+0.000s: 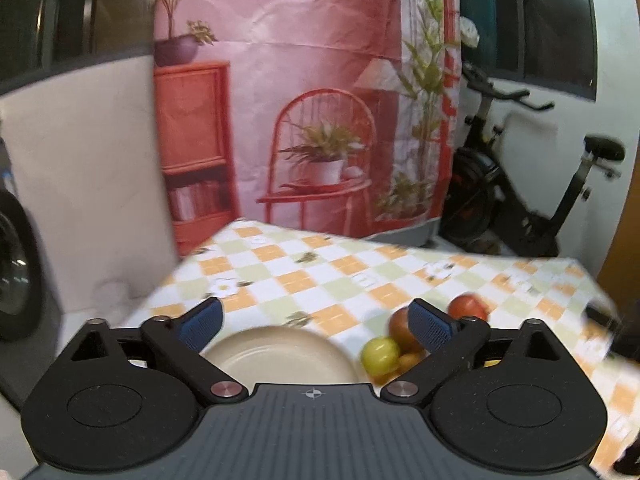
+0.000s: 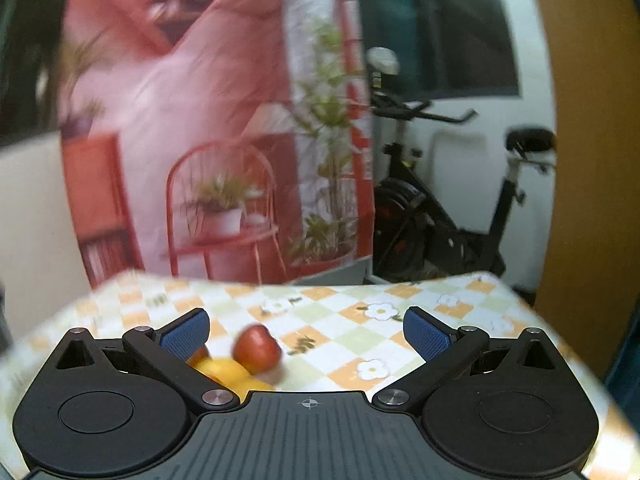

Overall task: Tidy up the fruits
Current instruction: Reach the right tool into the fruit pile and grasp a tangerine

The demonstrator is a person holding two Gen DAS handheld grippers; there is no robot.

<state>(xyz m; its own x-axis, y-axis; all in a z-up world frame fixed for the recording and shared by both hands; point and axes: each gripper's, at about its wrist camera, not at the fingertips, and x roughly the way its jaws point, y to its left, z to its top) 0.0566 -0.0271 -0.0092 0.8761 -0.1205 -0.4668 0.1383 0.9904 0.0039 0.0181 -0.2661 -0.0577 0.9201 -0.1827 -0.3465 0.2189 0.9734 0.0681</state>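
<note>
Both grippers read as spread wide with nothing between the pads. Left gripper (image 1: pixel 316 322) hovers over the near table edge; right gripper (image 2: pixel 306 336) likewise, its view smeared by motion blur.

Left wrist view: cream plate (image 1: pixel 280 354) sits at 6 o'clock, directly below the gap, holding nothing that I can see. Fruit cluster lies just beside the plate at about 4 o'clock: yellow-green fruit (image 1: pixel 380 354) nearest the plate, a red-brown apple (image 1: pixel 400 326) behind it and partly hidden by the right pad, a small orange fruit (image 1: pixel 410 360) tucked low, and a red apple (image 1: pixel 468 307) further out at 3 o'clock. All rest on the checked tablecloth (image 1: pixel 320 272), near each other; contact between them cannot be confirmed.

Right wrist view: red apple (image 2: pixel 258 349) at 7 o'clock of the gap, with a yellow fruit (image 2: pixel 222 372) touching or just in front of it, half hidden by the left finger linkage.

Judgement: the task looks barely begun, with the plate bare and all the fruit off it. Step in hand appears to be an approach for the first pick.

Notes for doing it well:
- Take the outermost fruit first; reaching into the cluster risks nudging round fruit into a roll.
- Centre the fruit between the pads before closing; straddle its widest part.
- Close gently, as the skins are smooth.
- Slow the right gripper; blur suggests speed.
</note>
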